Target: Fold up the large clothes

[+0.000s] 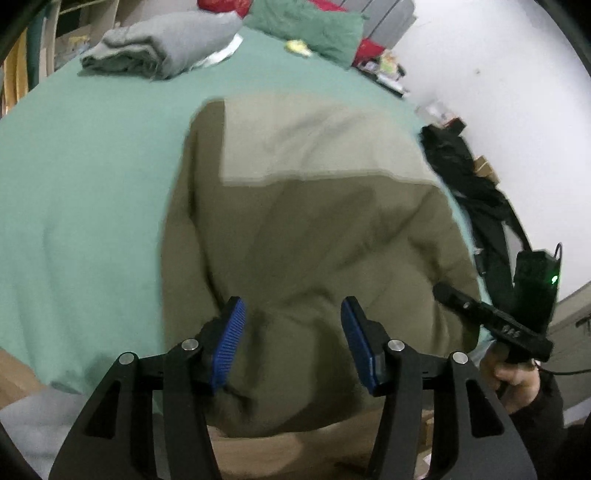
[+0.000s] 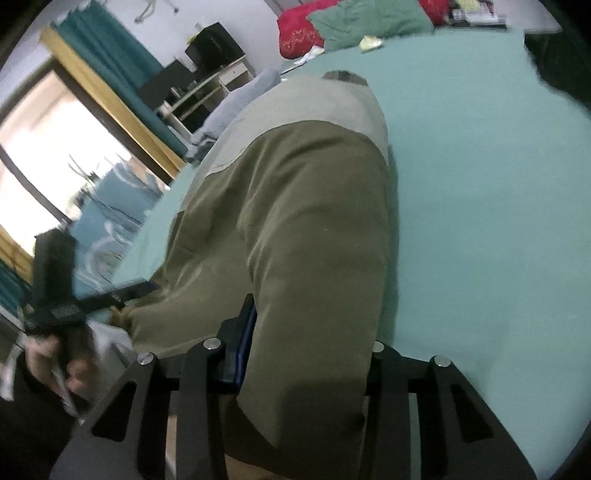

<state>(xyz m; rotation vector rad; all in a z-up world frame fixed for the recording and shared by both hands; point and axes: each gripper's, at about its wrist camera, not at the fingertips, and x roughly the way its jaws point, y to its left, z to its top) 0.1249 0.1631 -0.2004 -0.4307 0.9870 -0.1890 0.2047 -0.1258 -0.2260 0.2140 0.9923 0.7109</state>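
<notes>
Olive garment [image 1: 314, 229] spread across centre of left wrist view, on green bed sheet [image 1: 85, 184], near hem draped over bed's lower edge at bottom of frame. Paler panel of same garment at upper centre, toward far end.

Left gripper [image 1: 291, 332] at bottom centre, blue pads [image 1: 229, 343] spread wide apart, released, nothing between them, hovering above garment's near part. Wide bare sheet to left of garment; only a narrow strip of sheet at right before bed edge.

Right gripper [image 2: 310, 350] at bottom centre of right wrist view, clenched on garment: cloth fills the gap, left blue pad [image 2: 245, 339] pressed against fabric, other pad hidden behind it. Large open stretch of sheet on right side of that frame.

Right wrist view alone: left hand [image 2: 59, 362] gripping its tool at lower left, window [image 2: 44, 140] with teal curtain [image 2: 110, 55] at upper left. Left wrist view alone: right hand [image 1: 517, 376] on handle at lower right, dark clothing [image 1: 469, 184] beside bed at right.

Farther off, folded grey garment [image 1: 159, 44] at upper left of left wrist view; green pillow [image 1: 314, 26] and red cushion [image 2: 299, 29] at top. No containers visible.
</notes>
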